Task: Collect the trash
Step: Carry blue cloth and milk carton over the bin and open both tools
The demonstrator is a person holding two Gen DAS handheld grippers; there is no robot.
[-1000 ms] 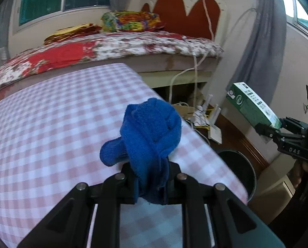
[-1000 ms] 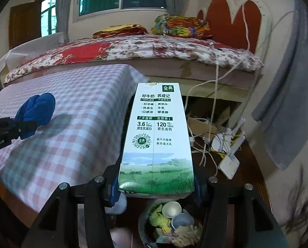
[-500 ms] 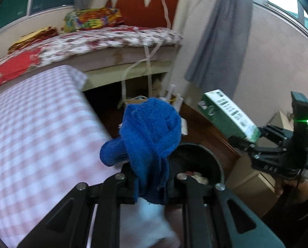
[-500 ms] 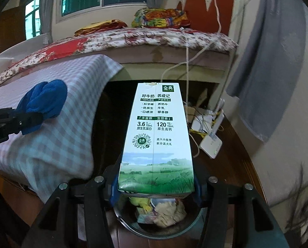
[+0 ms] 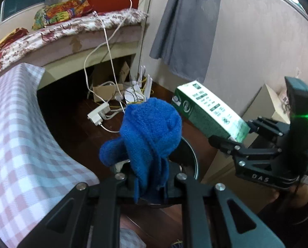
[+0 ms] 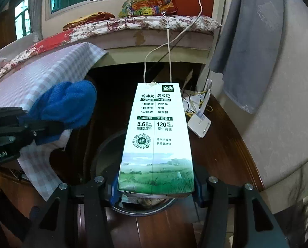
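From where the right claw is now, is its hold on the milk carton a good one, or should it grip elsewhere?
Keep it. The right claw pinches the milk carton across its two flat side faces at the near end, from behind, with the long body pointing forward above the trash bin. Flat parallel sides suit that squeeze.

Open passage above the trash bin [image 6: 104,155], whose mouth lies between the checked table cover's [image 5: 19,144] hanging edge and the wall [image 6: 278,103]. The milk carton [image 6: 157,136] and blue cloth [image 5: 151,132], each clamped in a gripper, hang over the opening side by side, apart. Beyond the bin, white cables [image 5: 112,66], a power strip [image 5: 99,115] and a router [image 6: 199,124] crowd the floor.
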